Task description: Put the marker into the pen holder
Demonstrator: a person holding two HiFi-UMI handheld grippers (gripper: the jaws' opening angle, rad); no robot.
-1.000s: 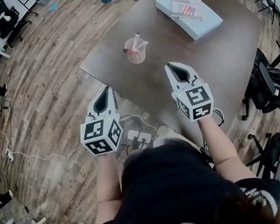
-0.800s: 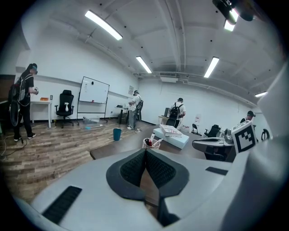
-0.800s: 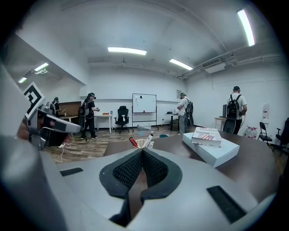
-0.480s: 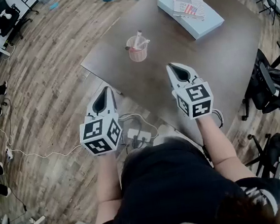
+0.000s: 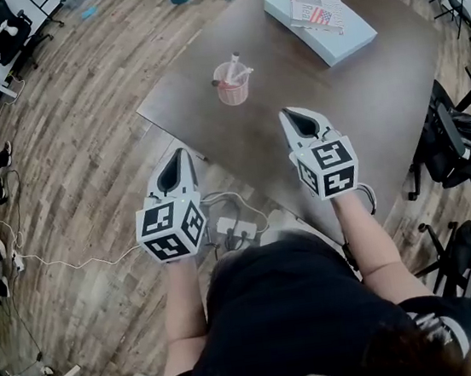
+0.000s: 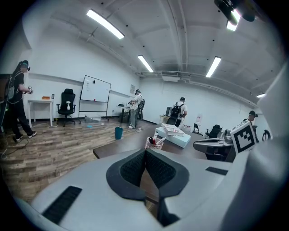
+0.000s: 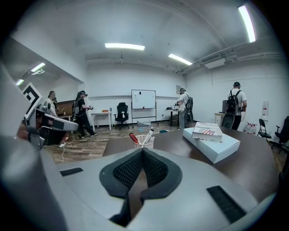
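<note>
**Asker:** Where are your grippers, and what are they holding?

**Me:** Nothing in either. My left gripper (image 5: 181,152) hangs about at the near edge of the desk (image 5: 361,97), its jaws pressed together with only air past the pads. My right gripper (image 5: 289,115) is over the desk, jaws closed the same way and empty.

**Asker:** And the marker?

**Me:** The pink mesh pen holder (image 5: 232,89) stands upright near the desk's left corner, well ahead of both grippers. A white marker (image 5: 234,61) leans out of its top, and my right gripper view shows a red one (image 7: 133,137) beside it, so at least 2 are in there. I see no loose marker on the desk; the only other things are a pale blue box (image 5: 344,35) with a book (image 5: 314,0) on top, far across.

**Asker:** So which step is this?

**Me:** I'd judge the placing is done — the marker is in the holder and my jaws are clear of it.

**Asker:** What next?

**Me:** Probably nothing more than keeping both grippers away from the holder, since it looks light and a knock could tip it. If another marker had to go in, I'd need to find it first, open 1 pair of jaws and come down over the holder's mouth from above.
</note>
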